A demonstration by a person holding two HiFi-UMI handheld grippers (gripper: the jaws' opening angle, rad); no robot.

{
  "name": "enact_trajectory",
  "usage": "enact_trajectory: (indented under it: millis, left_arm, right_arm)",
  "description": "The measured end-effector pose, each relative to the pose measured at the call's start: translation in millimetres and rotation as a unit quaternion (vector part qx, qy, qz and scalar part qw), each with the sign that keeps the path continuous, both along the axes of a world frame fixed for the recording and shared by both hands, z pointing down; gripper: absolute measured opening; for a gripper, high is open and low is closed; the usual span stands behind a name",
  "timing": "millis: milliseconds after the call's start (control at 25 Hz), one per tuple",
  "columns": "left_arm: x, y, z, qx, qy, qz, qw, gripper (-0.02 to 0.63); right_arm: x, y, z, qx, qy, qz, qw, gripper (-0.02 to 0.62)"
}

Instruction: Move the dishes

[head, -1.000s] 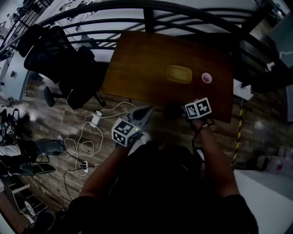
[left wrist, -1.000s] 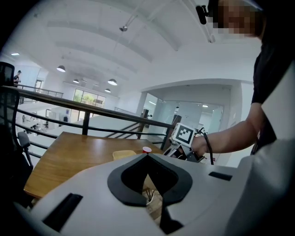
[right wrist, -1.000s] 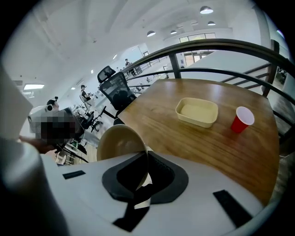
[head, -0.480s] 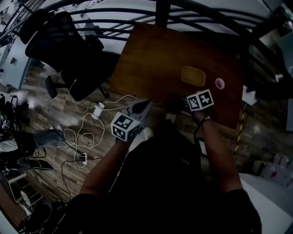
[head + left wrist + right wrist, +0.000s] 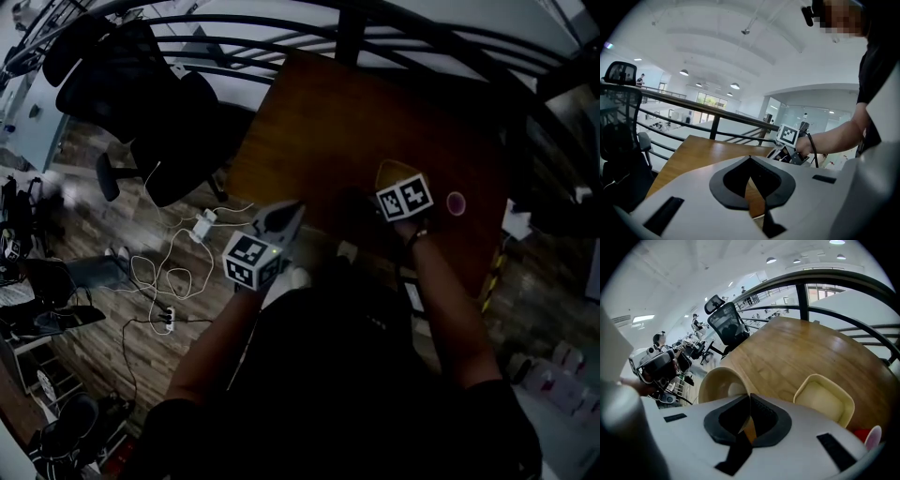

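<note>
One wooden table (image 5: pixel 801 348) beside railing (image 5: pixel 801 298) holds a tray (image 5: pixel 825 399).

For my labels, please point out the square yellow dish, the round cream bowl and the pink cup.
square yellow dish (image 5: pixel 824 398): right gripper view, flat inside.
round cream bowl (image 5: pixel 718 384): right gripper view, inner wall.
pink cup (image 5: pixel 456 202): head view, open mouth.

Dim head view, bright gripper views

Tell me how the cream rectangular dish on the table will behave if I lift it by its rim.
The cream dish looks like rigid moulded plastic, probably stiff and light. Wide and shallow, flat on the table, it should not tip or roll. Its smooth rim may slip.
</note>
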State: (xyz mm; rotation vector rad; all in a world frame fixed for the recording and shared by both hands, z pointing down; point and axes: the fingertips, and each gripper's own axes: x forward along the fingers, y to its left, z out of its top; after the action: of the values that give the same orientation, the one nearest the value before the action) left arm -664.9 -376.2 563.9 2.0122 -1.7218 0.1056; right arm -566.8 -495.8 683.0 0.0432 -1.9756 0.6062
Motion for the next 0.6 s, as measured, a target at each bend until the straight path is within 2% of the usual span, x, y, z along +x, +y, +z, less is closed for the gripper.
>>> enact_trajectory:
  millis: [400, 600]
  left_arm:
    - [-8.0, -91.9, 10.1, -0.011, -0.004, -0.024, 0.9996, -0.009]
    - [-25.2, -121.3, 24.0, -0.028, -0.003, -0.016, 0.9995, -0.009]
  right_arm:
    - [-29.1, -84.8, 15.3, -0.015, -0.006, -0.042, 0.999, 0.02]
    - [-48.7, -109.9, 33.7, -0.026, 0.002, -0.044, 0.999, 0.02]
